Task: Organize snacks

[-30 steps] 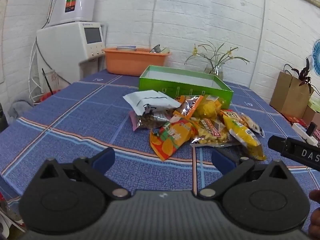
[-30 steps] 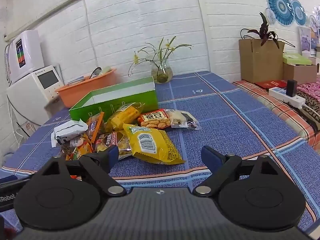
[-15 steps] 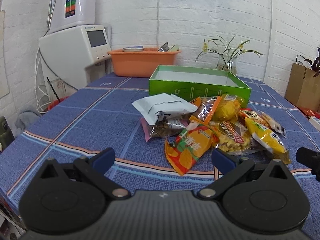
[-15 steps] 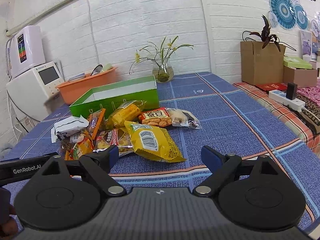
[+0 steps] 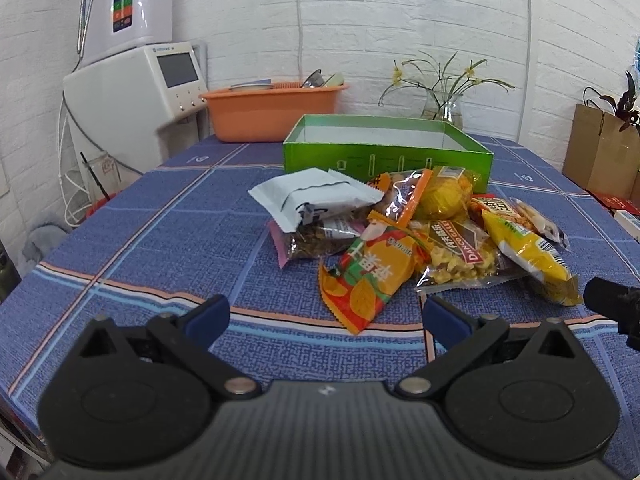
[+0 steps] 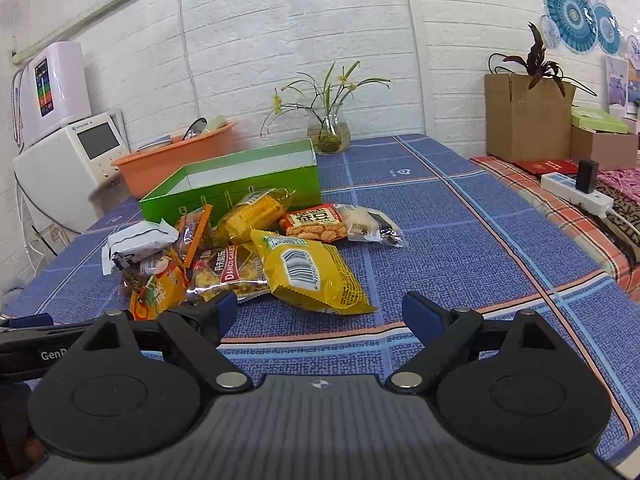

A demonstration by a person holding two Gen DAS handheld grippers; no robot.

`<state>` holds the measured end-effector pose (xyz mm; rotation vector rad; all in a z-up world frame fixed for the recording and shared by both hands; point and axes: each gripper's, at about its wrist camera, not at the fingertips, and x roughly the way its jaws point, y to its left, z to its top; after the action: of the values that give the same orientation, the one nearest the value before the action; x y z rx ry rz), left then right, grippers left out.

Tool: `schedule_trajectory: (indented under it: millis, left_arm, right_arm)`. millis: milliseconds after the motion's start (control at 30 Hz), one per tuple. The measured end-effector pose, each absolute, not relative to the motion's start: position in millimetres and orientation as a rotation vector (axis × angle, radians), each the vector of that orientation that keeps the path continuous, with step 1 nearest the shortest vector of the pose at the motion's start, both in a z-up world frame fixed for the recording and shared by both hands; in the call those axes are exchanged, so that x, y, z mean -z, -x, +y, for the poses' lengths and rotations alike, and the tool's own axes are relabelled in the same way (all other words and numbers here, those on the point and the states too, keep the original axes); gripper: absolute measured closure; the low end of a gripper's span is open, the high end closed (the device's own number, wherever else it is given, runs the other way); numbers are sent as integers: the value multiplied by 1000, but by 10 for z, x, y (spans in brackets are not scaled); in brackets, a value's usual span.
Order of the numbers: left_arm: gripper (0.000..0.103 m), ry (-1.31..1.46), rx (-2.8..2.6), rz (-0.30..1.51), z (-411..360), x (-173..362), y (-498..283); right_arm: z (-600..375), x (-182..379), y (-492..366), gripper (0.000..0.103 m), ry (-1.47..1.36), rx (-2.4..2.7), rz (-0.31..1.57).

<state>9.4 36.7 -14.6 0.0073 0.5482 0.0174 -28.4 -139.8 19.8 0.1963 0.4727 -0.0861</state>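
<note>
A pile of snack packets lies on the blue checked tablecloth [image 5: 180, 248] in front of an empty green box [image 5: 384, 152]. It holds a white packet [image 5: 316, 196], an orange packet [image 5: 372, 276] nearest my left gripper, a clear Danco packet [image 5: 464, 256] and a yellow packet [image 6: 312, 276] nearest my right gripper. The green box also shows in the right wrist view [image 6: 236, 188]. My left gripper [image 5: 326, 316] is open and empty, short of the pile. My right gripper [image 6: 320, 312] is open and empty, just before the yellow packet.
An orange basin [image 5: 272, 112] and a white appliance [image 5: 132, 96] stand behind the box at the left. A glass vase with flowers [image 6: 328, 136] stands at the back. A cardboard box with a plant [image 6: 528, 116] and a power strip [image 6: 576, 192] are at the right.
Both grippers have come a little closer to the pile, and the left view has swung right so the pile sits more central. Both stay open and empty.
</note>
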Motion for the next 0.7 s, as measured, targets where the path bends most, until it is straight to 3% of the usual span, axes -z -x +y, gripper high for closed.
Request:
schedule_trajectory:
  millis: [700]
  left_arm:
    - [0,-33,-6,546,323,157,-58]
  right_arm:
    - [-1424,-179,294,0,-228,75,481]
